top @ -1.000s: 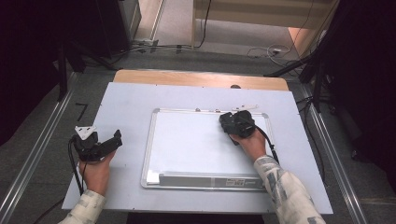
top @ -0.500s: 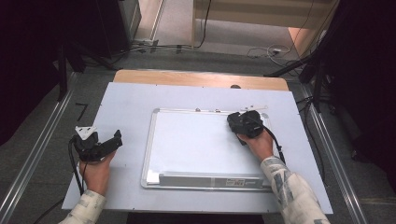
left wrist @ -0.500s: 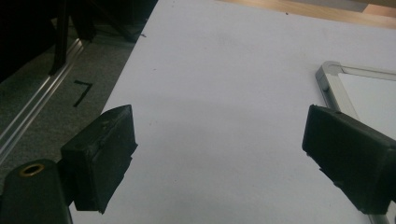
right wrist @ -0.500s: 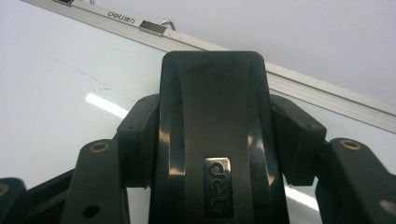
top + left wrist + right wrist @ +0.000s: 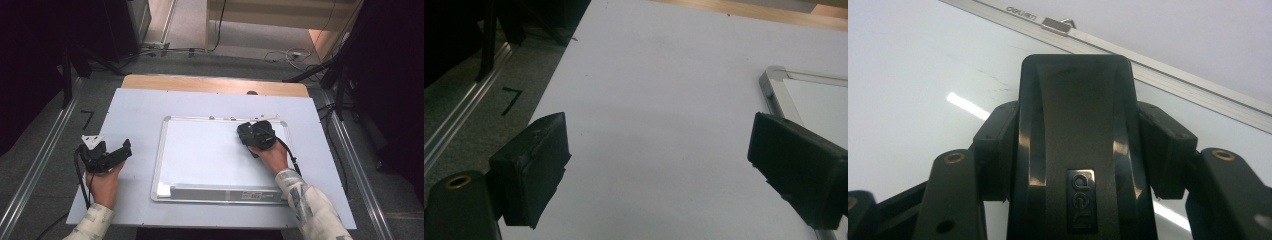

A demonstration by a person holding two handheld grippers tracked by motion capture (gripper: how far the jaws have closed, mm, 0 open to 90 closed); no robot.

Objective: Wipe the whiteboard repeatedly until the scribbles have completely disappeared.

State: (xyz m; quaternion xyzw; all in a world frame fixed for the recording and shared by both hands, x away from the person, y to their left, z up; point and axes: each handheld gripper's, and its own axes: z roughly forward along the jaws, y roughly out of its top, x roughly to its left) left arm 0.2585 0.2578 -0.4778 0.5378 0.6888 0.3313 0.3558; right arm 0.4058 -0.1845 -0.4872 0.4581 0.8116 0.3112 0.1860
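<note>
Item: black eraser (image 5: 1075,145), glossy rounded block with a small embossed logo plate, clenched in my right gripper (image 5: 256,134) on the whiteboard (image 5: 210,155), upper right of centre. My left gripper (image 5: 107,156), lower left: jaws spread, empty.

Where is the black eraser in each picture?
High view: the black eraser sits in the right tongs, on the upper right part of the whiteboard.
Left gripper view: the eraser is not in it; the left tongs stand open beside the whiteboard's corner.
Right gripper view: the eraser is in the middle, clamped between the tongs.
Shared landmark: the whiteboard's silver frame.
</note>
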